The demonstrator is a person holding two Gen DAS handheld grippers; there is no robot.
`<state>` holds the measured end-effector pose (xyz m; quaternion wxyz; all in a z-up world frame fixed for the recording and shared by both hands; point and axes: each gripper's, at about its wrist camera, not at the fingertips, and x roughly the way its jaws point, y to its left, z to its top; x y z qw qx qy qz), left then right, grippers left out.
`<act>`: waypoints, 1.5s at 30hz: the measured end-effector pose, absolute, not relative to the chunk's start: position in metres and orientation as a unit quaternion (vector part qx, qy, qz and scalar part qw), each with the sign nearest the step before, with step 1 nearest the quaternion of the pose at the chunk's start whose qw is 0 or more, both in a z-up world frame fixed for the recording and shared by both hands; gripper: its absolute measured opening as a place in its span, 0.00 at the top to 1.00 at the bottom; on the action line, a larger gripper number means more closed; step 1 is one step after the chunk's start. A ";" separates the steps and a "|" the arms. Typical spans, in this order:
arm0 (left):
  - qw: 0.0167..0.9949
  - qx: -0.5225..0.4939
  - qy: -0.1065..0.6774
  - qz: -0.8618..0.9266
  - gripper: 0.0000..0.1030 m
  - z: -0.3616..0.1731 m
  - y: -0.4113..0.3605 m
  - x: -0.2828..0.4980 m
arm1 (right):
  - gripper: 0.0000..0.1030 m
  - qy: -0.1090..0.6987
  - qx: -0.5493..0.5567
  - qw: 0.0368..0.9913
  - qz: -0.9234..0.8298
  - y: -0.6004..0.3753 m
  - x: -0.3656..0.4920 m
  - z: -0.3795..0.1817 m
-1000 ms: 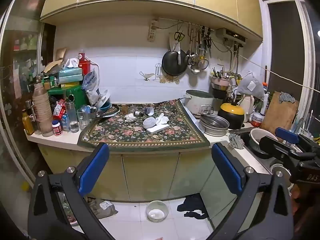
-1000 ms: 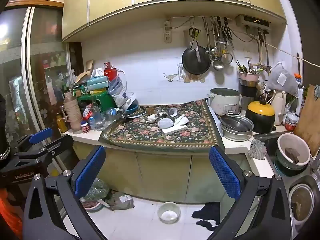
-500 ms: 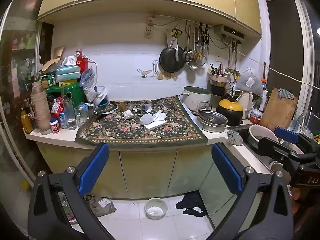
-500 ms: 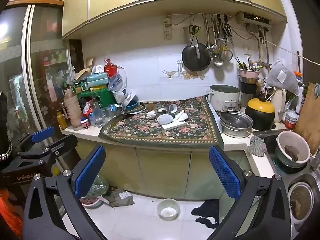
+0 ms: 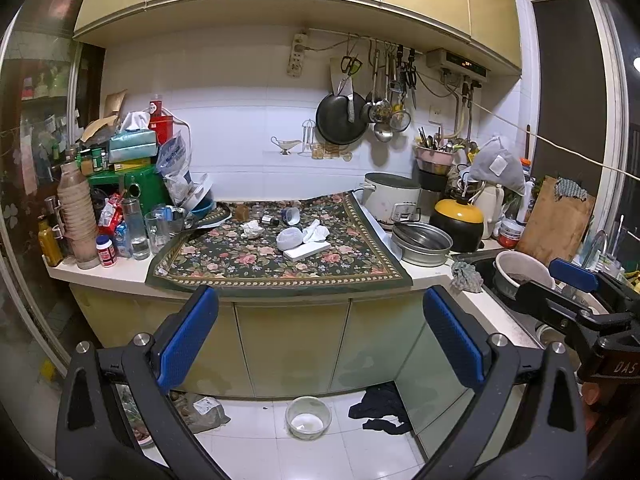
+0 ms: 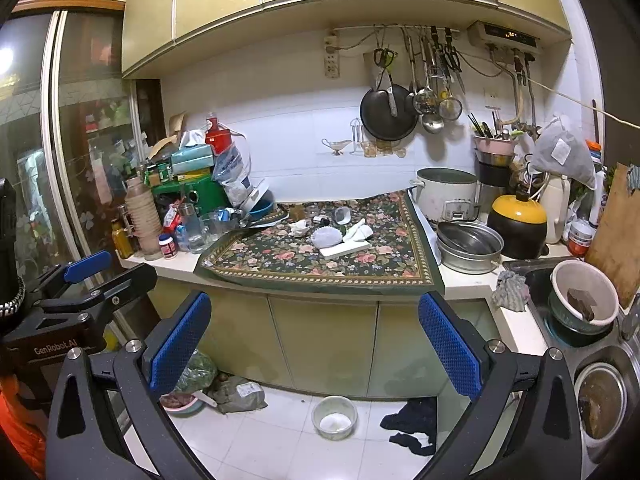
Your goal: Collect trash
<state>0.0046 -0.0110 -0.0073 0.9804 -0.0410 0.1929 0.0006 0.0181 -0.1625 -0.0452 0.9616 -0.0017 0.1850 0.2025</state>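
The left gripper is hanging in front of the kitchen counter with its blue-padded fingers spread wide and nothing between them. The right gripper is doing the same, jaws wide and empty, pointing at the cabinet doors below the countertop. Each gripper is showing in the other's camera: the right one at the right edge of the left wrist view, the left one at the left edge of the right wrist view.

The trash is lying well ahead of both grippers, on the floral cloth that is covering the middle of the counter. A crumpled tissue is sitting towards the back of the cloth, and a white paper cup liner is resting just beside a second wad of white tissue, both touching or nearly touching a flat white box (whether they overlap it is hard to tell). A small tipped-over cup is lying behind them.

To the right of the cloth a steel basin is standing next to a rice cooker and a yellow-lidded black pot. On the floor tiles a small white bowl is sitting near a dark rag.
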 end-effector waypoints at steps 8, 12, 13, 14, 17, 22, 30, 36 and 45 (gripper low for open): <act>0.980 -0.042 0.193 -0.001 0.00 -0.009 -0.012 0.005 | 0.00 0.185 0.001 0.961 0.204 -0.167 0.019 -0.045; 0.980 -0.040 0.193 0.000 0.00 -0.010 -0.014 0.005 | 0.00 0.183 0.000 0.962 0.203 -0.167 0.018 -0.043; 0.980 -0.040 0.193 0.000 0.00 -0.010 -0.014 0.005 | 0.00 0.183 0.001 0.962 0.203 -0.167 0.018 -0.042; 0.980 -0.040 0.193 0.001 0.00 -0.010 -0.015 0.005 | 0.00 0.183 0.001 0.962 0.203 -0.167 0.018 -0.042; 0.980 -0.041 0.193 0.000 0.00 -0.012 -0.012 0.005 | 0.00 0.183 0.001 0.962 0.203 -0.168 0.018 -0.043; 0.980 -0.041 0.193 -0.001 0.00 -0.012 -0.012 0.005 | 0.00 0.183 0.001 0.962 0.204 -0.168 0.018 -0.042; 0.980 -0.043 0.194 -0.001 0.00 -0.012 -0.012 0.005 | 0.00 0.184 0.000 0.962 0.203 -0.168 0.018 -0.041; 0.979 -0.049 0.196 0.002 0.00 -0.015 -0.007 0.004 | 0.00 0.183 -0.001 0.962 0.203 -0.168 0.018 -0.042; 0.979 -0.053 0.194 0.006 0.00 -0.013 -0.004 0.004 | 0.00 0.183 -0.001 0.962 0.204 -0.168 0.017 -0.042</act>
